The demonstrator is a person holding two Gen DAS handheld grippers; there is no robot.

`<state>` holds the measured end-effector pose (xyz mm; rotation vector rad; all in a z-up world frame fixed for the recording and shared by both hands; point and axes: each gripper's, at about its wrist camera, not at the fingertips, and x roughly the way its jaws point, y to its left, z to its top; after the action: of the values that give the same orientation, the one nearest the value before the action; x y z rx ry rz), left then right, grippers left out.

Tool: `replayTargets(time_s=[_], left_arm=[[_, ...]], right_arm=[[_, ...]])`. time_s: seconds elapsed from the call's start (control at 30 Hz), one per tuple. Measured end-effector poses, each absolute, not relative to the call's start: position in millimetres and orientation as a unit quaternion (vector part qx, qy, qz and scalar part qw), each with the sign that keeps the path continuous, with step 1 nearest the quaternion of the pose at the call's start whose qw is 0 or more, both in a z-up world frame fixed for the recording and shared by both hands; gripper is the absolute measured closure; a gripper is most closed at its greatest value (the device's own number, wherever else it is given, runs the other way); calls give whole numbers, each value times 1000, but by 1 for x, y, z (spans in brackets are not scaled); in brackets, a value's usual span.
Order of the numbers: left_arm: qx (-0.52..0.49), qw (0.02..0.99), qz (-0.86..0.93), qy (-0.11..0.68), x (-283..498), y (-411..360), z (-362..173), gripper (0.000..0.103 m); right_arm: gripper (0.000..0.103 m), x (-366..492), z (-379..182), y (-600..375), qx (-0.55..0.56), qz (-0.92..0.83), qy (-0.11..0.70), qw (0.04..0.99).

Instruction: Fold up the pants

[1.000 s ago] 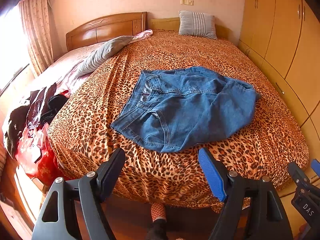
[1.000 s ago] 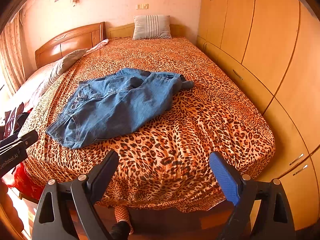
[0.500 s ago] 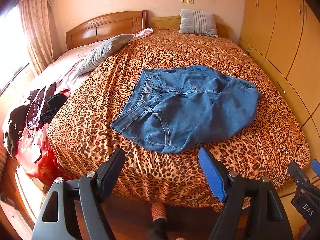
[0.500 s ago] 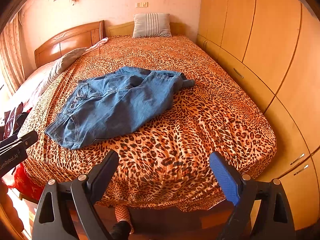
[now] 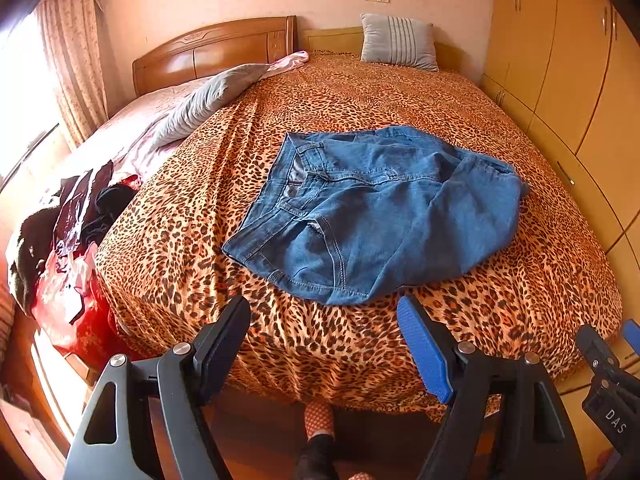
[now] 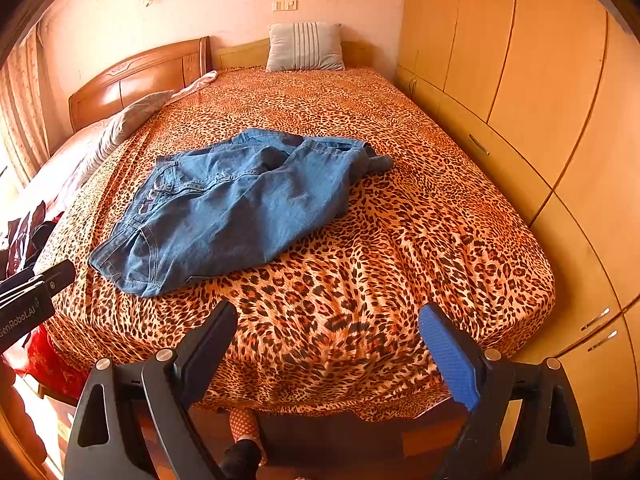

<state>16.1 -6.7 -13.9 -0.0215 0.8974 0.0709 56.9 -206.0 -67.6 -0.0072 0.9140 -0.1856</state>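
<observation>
Hovering released at the near bed edge, left gripper (image 5: 324, 320) and right gripper (image 6: 328, 326) – next, grasp the rumpled jeans (image 5: 380, 212).

One pair of blue denim pants (image 5: 380, 212) on one leopard-print bedspread (image 5: 400, 96). Two pillows: one grey striped square pillow (image 5: 398, 42) at the headboard, one plain grey pillow (image 5: 208, 100) lying flat. Two black two-finger grippers, the left gripper (image 5: 324, 344) and the right gripper (image 6: 328, 354) (each gaping, each with one blue pad). One red plastic bag (image 5: 68, 312).
</observation>
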Motion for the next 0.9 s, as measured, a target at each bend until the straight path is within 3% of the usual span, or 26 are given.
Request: replayTargets(time_s=[0.9], left_arm=[[-13,896,34,442,28,0,-21,27]], right_arm=[[10,63,-70,-200,-6,-91,447,890]])
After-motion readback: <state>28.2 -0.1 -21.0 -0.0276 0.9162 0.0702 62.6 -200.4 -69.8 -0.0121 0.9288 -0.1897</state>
